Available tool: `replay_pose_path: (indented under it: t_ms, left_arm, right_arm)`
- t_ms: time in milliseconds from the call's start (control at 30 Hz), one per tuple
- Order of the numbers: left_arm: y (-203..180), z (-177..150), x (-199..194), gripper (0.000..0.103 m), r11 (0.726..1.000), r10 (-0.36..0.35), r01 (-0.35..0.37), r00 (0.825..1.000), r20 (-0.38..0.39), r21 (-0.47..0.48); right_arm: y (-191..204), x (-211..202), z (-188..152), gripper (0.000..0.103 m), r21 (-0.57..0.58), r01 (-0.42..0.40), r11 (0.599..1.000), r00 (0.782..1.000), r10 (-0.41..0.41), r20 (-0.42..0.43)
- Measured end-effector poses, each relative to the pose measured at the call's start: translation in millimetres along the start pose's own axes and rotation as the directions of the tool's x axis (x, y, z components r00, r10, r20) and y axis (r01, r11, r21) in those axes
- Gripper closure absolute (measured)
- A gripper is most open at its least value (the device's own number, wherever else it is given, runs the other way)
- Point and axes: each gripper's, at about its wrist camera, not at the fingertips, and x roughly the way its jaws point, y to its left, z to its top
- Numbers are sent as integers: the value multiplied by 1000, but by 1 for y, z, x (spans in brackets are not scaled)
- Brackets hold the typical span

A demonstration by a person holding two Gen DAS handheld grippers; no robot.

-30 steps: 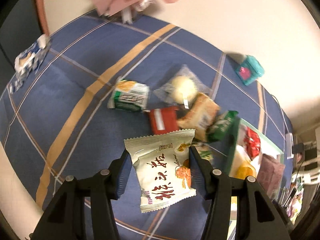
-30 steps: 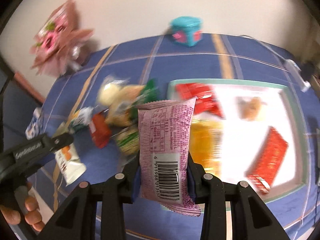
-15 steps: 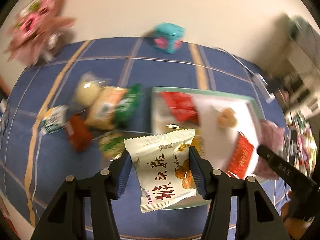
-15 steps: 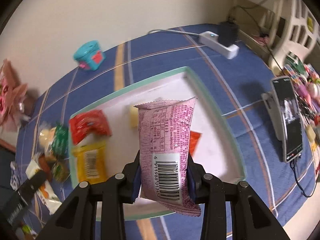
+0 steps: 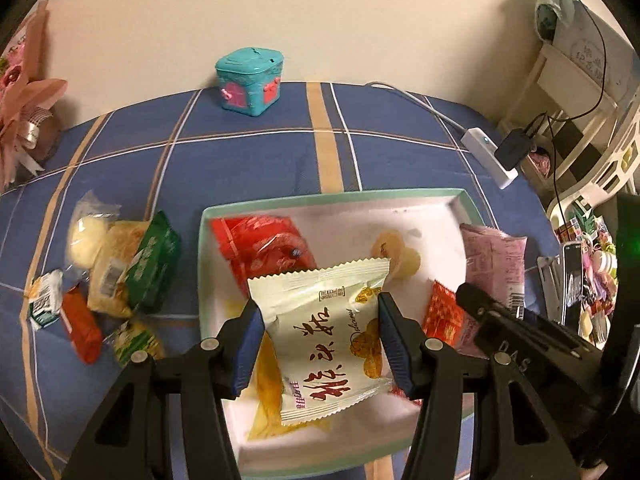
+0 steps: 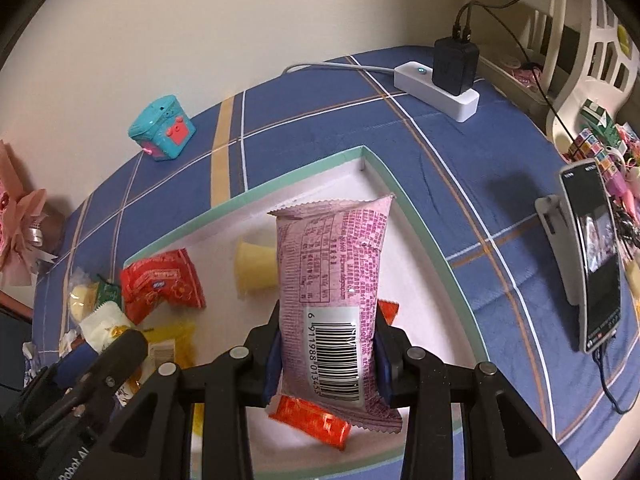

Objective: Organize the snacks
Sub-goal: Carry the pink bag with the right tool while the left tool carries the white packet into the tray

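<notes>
Partly hidden yellow packet (image 5: 267,396); fingers pinch cream packet (image 5: 326,332) and pink packet (image 6: 334,300).

**Lived-in home, likely a bedroom corner**

Domestic throughout. Blue plaid cloth (image 5: 256,152) with tan and white stripes spread over the table, pushed against a plain cream wall (image 5: 320,12). Small teal toy box (image 5: 250,80) with pink trim near the wall, pink ribbon bouquet (image 5: 24,120) at the far left. White power strip (image 6: 436,90) with a black charger (image 6: 456,66) plugged in, cable trailing along the cloth. Phone (image 6: 592,256) propped on a stand, screen lit. White plastic storage rack (image 6: 592,40) at the right, trinkets and small colourful packets heaped beside it. Loose snack packets (image 5: 120,268) beside a green-rimmed tray (image 5: 332,198), warm indoor lamp light.
</notes>
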Motion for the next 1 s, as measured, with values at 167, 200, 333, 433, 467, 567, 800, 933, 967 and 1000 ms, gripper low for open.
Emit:
replay_pose_path:
  t_ms: [167,200,333,433,467,567,800,933,967,1000]
  left_arm:
    - [-5,9,12,46,1000,-17,17,1000,-5,9]
    - [-7,11,13,46,1000,-20,20,1000,-4,14]
    - [-11,19,21,46,999,-21,21,1000,4,32]
    - [-13,22,28,46,999,-18,18,1000,2,39]
    - [-13,23,30,46,999,-16,16,1000,3,43]
    - [-13,25,35,46,999,-24,23,1000,4,38]
    - [-13,25,36,45,998,-44,44,999,-16,37]
    - [-13,23,31,42,999,-29,30,999,-18,45]
    - [-13,23,29,41,999,-20,20,1000,-14,50]
    - [-13,21,27,41,998,-9,9,1000,-17,55]
  right_arm:
    - [1,13,7,63,-3,-2,1000,1000,2,-3]
    - [1,15,8,63,-3,-3,1000,1000,3,-3]
    - [-1,22,14,63,4,-6,1000,1000,6,-5]
    - [0,30,18,63,-1,-5,1000,1000,5,-6]
    - [-1,32,19,63,-1,-2,1000,1000,2,-9]
    - [-2,40,21,63,6,-6,1000,1000,6,-19]
    - [-6,43,21,60,10,14,1000,999,-14,-29]
    - [-12,39,20,39,42,30,999,999,-28,-40]
    - [-12,38,18,39,50,23,999,998,-21,-54]
    - [-12,37,17,39,51,20,999,998,-16,-63]
